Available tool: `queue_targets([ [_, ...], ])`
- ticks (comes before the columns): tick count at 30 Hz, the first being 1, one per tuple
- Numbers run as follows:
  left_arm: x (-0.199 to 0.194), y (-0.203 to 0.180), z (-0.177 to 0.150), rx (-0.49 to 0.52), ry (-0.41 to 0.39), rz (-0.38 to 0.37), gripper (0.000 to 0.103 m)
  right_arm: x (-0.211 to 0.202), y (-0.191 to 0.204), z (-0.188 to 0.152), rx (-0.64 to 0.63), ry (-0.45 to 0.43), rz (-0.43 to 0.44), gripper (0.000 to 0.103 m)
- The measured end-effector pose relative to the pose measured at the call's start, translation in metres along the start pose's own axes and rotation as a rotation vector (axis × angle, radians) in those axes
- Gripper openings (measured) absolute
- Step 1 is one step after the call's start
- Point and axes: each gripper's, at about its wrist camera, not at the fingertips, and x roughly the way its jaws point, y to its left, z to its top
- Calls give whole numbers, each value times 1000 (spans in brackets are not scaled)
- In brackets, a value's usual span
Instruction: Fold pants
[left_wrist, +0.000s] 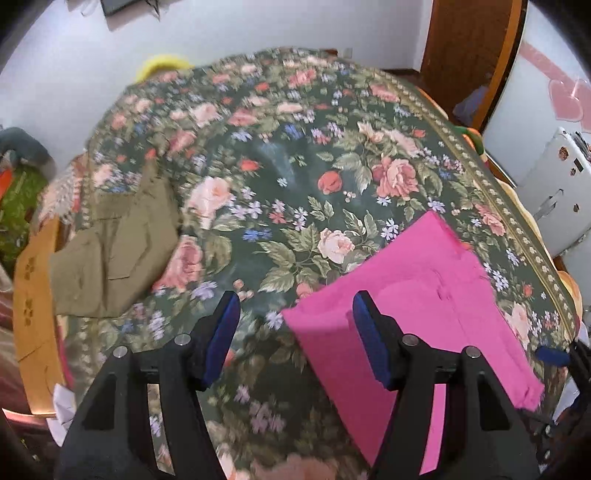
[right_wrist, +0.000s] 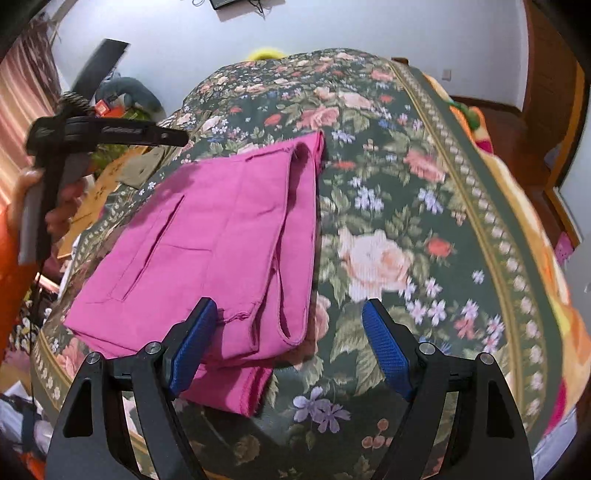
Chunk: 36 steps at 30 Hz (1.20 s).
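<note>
Both grippers hover with jaws apart, holding nothing. Pink pants (right_wrist: 207, 254) lie folded on the floral bedspread (right_wrist: 406, 206), long axis running near to far, left of the right gripper (right_wrist: 288, 332), which seems nearer.

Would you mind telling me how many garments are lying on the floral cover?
2. The pink pants lie folded on the cover's right side; an olive garment lies at its left edge. Others may be hidden beyond the frame.
</note>
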Motion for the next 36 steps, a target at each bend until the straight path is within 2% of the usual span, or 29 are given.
queue_targets([
  [2, 15, -3, 6, 13, 25, -33, 69, -1, -6, -2, 26, 3, 25, 79],
  [4, 27, -12, 8, 47, 50, -63, 79, -2, -10, -2, 46, 6, 34, 79],
  [6, 43, -21, 8, 95, 78, -33, 79, -3, -12, -2, 53, 8, 31, 79],
  [8, 63, -27, 4, 134, 111, 46, 79, -5, -10, -2, 51, 10, 23, 79],
  [10, 66, -28, -1, 148, 91, 72, 83, -8, -8, 0, 47, 13, 8, 79],
  [16, 50, -7, -23, 124, 71, 126, 83, -17, -4, 10, 39, -17, -23, 79],
  [23, 8, 49, -68, -23, 51, 156, 83, -32, 7, 15, 26, -56, -23, 79],
  [27, -21, 69, -109, -116, 56, 123, 83, -34, 19, 14, 4, -55, -6, 79],
  [32, -56, 64, -157, -143, 27, 79, 83, -22, 32, 9, -31, -28, -1, 79],
  [36, -61, 64, -167, -164, 10, 78, 83, -7, 36, 6, -48, -4, 4, 79],
])
